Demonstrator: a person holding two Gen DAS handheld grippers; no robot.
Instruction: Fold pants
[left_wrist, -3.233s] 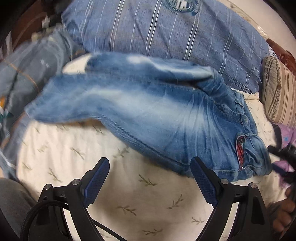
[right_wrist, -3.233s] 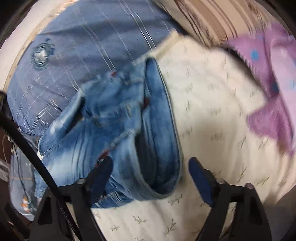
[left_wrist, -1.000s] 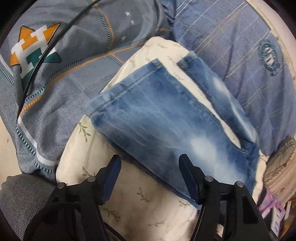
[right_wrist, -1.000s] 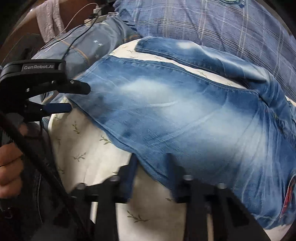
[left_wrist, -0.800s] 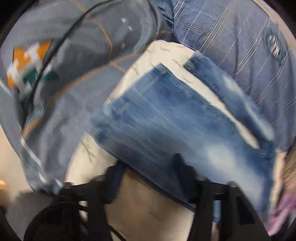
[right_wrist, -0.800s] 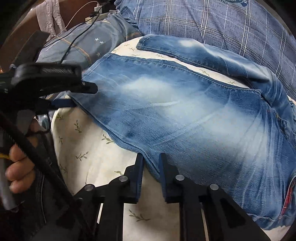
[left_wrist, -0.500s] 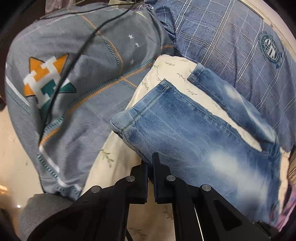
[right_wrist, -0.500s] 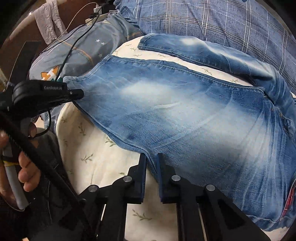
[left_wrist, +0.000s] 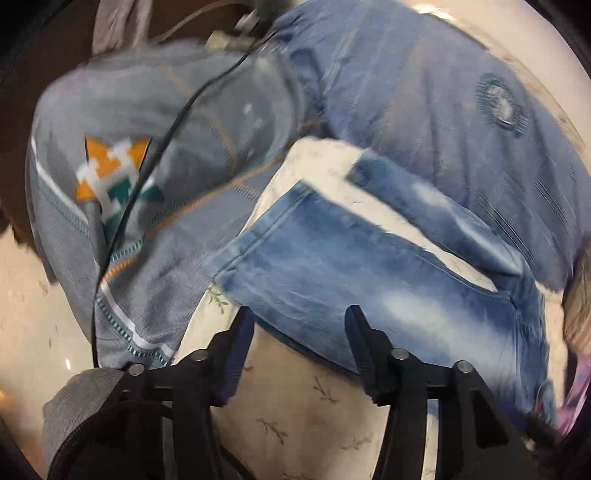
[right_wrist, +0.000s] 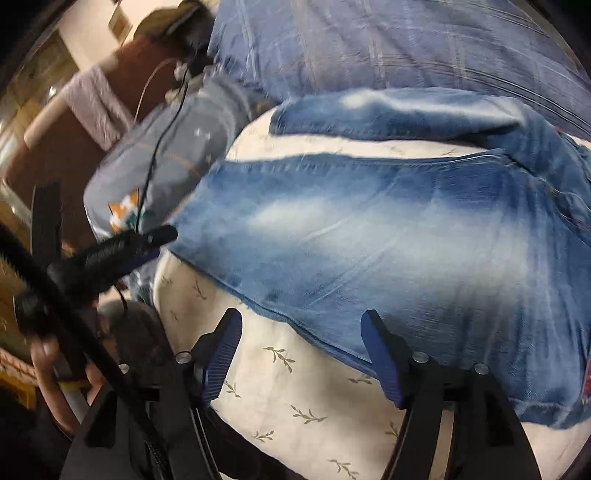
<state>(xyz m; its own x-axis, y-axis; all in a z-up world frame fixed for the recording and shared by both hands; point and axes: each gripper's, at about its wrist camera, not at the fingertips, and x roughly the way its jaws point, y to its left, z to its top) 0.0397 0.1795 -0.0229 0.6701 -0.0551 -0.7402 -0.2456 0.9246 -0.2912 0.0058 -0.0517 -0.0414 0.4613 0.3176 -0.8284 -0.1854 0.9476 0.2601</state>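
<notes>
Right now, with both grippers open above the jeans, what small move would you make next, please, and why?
Probably reach the left gripper to the near leg's hem and regrip. The jeans lie flat with legs apart, and both jaws have just opened, the right gripper also holding nothing.

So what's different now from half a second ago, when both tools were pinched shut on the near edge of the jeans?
Both have let go. The left tool and the right tool have just opened their jaws and drawn back a little from the jeans, whose near edge now lies free on the leaf-print sheet. The jeans lie spread out much as before, the two legs apart, beside the grey patterned cloth and the blue checked pillow.
</notes>
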